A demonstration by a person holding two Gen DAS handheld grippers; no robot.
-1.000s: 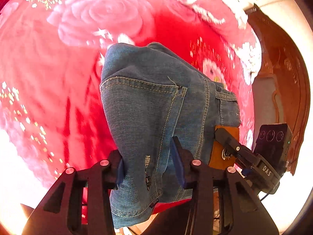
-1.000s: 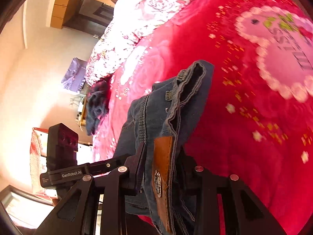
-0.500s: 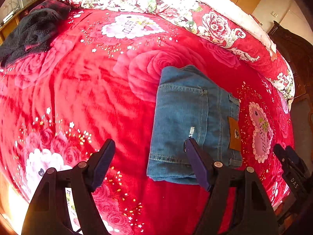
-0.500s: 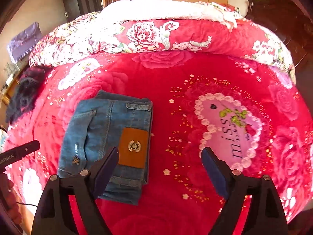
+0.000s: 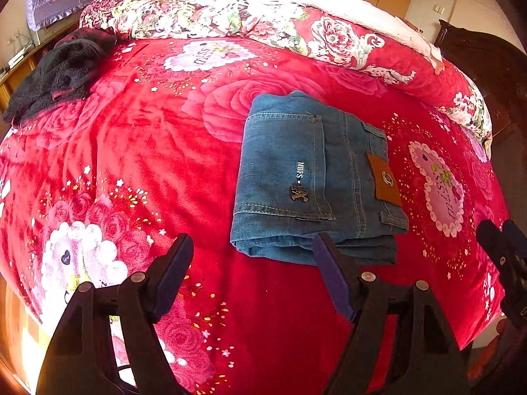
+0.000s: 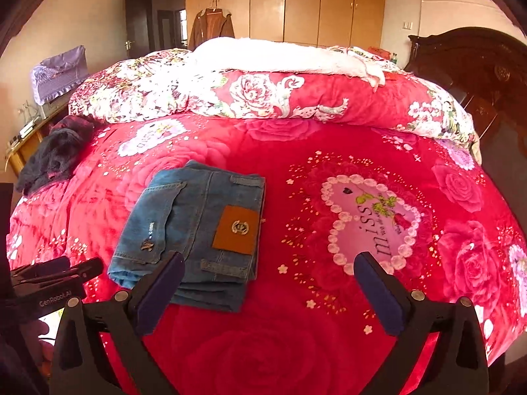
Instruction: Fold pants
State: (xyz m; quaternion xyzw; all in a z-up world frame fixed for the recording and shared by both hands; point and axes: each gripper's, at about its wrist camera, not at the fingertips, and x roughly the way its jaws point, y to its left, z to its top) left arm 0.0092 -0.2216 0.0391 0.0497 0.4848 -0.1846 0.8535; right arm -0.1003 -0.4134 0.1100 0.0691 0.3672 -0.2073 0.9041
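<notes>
The blue jeans [image 5: 313, 177] lie folded into a compact rectangle on the red rose blanket [image 5: 131, 151], brown leather waist patch up. They also show in the right wrist view [image 6: 194, 230]. My left gripper [image 5: 252, 256] is open and empty, held above the blanket just in front of the jeans' near edge. My right gripper [image 6: 268, 268] is open and empty, its left finger over the jeans' near right corner. The left gripper's body [image 6: 49, 279] shows at the left edge of the right wrist view, and the right gripper's tips [image 5: 504, 247] at the right edge of the left wrist view.
A dark garment [image 5: 56, 75] lies at the bed's far left corner. A rolled floral quilt [image 6: 263, 92] spans the back of the bed. A dark wooden headboard [image 6: 477, 75] stands at the right, wardrobes [image 6: 283, 3] behind, and a covered appliance [image 6: 59, 75] at the left.
Both grippers let go of the folded jeans, opened wide and pulled back and up. The jeans now rest flat on the blanket.
</notes>
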